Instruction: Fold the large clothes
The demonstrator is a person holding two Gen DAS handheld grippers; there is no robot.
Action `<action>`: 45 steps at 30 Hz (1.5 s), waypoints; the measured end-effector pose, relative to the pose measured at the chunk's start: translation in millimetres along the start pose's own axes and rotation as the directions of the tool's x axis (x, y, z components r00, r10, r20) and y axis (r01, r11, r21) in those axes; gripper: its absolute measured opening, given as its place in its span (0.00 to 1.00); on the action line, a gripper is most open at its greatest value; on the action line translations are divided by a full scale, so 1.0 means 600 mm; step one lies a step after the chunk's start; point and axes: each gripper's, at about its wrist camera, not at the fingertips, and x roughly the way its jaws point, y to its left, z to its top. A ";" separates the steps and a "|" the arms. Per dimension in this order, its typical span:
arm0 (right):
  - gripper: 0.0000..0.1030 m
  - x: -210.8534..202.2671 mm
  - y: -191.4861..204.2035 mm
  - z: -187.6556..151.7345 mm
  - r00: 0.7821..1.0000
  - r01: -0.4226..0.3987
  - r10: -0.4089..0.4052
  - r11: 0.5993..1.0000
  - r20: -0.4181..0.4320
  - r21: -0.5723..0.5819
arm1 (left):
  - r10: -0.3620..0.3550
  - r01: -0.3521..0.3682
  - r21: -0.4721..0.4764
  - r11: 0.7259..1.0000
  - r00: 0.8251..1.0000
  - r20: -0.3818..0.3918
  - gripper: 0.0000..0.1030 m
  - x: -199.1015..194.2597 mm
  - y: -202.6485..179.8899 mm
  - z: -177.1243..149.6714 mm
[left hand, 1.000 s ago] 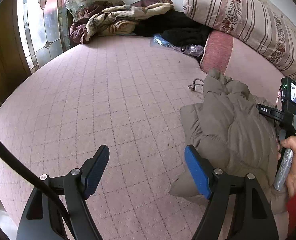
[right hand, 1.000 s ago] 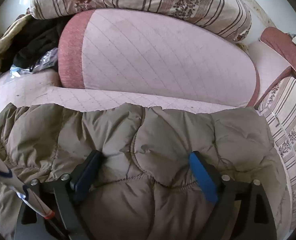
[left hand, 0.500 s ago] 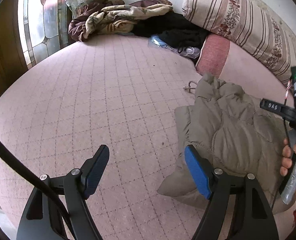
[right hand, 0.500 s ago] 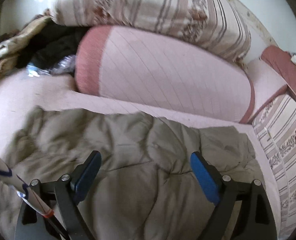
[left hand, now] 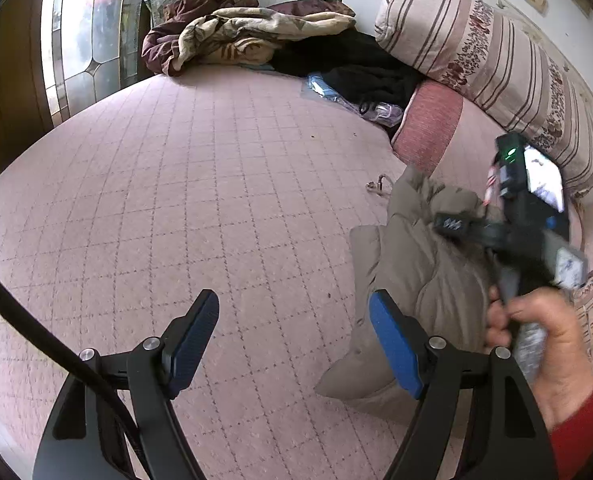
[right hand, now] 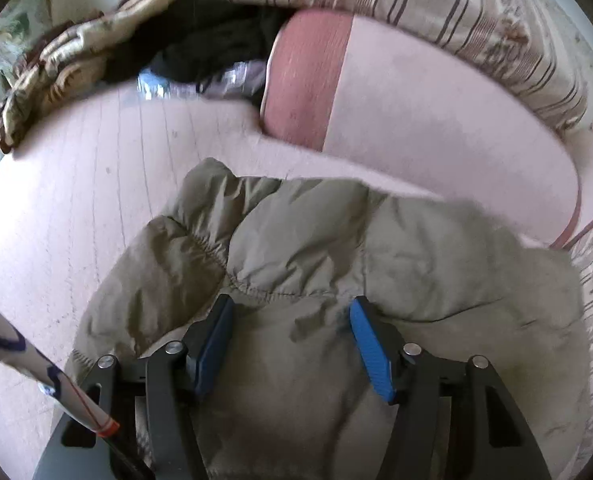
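Note:
An olive puffer jacket [left hand: 416,264] lies bunched on the pink quilted bed cover [left hand: 216,184], at the right of the left wrist view. My left gripper [left hand: 294,304] is open over bare cover just left of the jacket, with nothing between its fingers. In the right wrist view the jacket [right hand: 316,232] fills the lower half. My right gripper [right hand: 292,304] sits down on it, its jaws closing with a puffed fold of the fabric between the blue pads. I cannot see the pads pressing on it. A hand [left hand: 544,332] in a red sleeve holds that gripper's handle.
A pink pillow [left hand: 432,124] and a striped floral bolster [left hand: 488,52] lie behind the jacket. Rumpled blankets and dark clothes [left hand: 256,36] are piled at the far end, with a plastic bag [left hand: 348,96] beside them. A metal hook [left hand: 378,184] lies near the jacket. A stained-glass window [left hand: 84,40] stands at the left.
The right gripper has slid across the jacket, and its jaws have narrowed around a fold. The jacket's far edge now shows more bed cover at the left. The left gripper has hardly moved.

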 end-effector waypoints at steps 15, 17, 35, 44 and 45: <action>0.63 -0.101 -0.129 -0.004 0.993 0.005 -0.017 0.996 0.119 0.094 | 0.020 -0.020 0.049 0.999 1.000 0.012 0.75 0.004 -0.023 -0.014; 0.63 -0.100 -0.173 -0.014 0.992 0.037 -0.051 0.992 0.114 0.121 | 0.026 -0.026 0.054 0.998 1.000 0.007 0.75 0.008 -0.025 -0.015; 0.85 -0.058 -0.355 -0.090 0.996 0.049 -0.071 0.941 0.054 0.336 | -0.008 0.000 0.094 0.996 0.997 0.082 0.75 -0.011 -0.074 0.016; 0.84 -0.024 -0.619 -0.193 0.986 0.169 -0.143 0.832 -0.089 0.529 | 0.088 -0.081 0.166 0.983 0.996 -0.032 0.75 0.077 -0.122 -0.006; 0.84 -0.024 -0.637 -0.204 0.986 0.169 -0.139 0.819 -0.095 0.548 | 0.097 -0.091 0.171 0.981 0.995 -0.025 0.75 0.077 -0.125 -0.006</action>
